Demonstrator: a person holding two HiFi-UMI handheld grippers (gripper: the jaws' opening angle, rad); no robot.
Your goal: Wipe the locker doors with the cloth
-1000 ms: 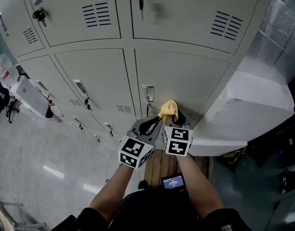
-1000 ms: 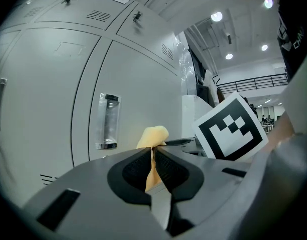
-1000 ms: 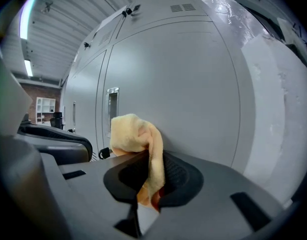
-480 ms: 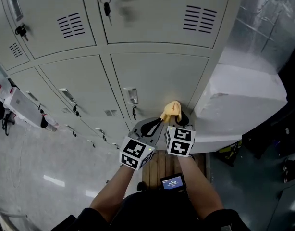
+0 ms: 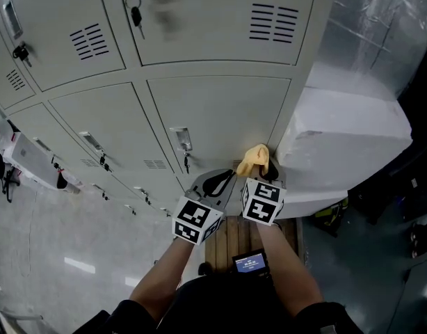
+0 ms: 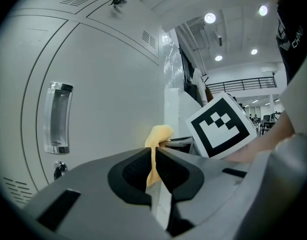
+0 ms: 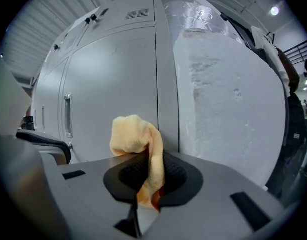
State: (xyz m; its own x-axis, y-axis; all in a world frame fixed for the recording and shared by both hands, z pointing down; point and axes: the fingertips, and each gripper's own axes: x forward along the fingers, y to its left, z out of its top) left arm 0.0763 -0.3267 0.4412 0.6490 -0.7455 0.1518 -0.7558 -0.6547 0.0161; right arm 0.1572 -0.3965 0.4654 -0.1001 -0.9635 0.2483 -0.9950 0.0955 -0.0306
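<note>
A yellow cloth is bunched against the lower right of a grey locker door. My right gripper is shut on it, and the cloth bulges out above the pads in the right gripper view. My left gripper sits just left of it, shut with only a thin slit and nothing held. In the left gripper view the cloth shows beyond the jaws, beside the right gripper's marker cube. The door's latch handle is to the left of the cloth.
More locker doors run up and to the left, one with keys hanging in its lock. A large white wrapped block stands right against the lockers' right side. Wooden boards and a small lit screen lie below my arms.
The right gripper has carried the cloth rightward across the door, away from the latch and toward the door's right edge. The left gripper has followed alongside.
</note>
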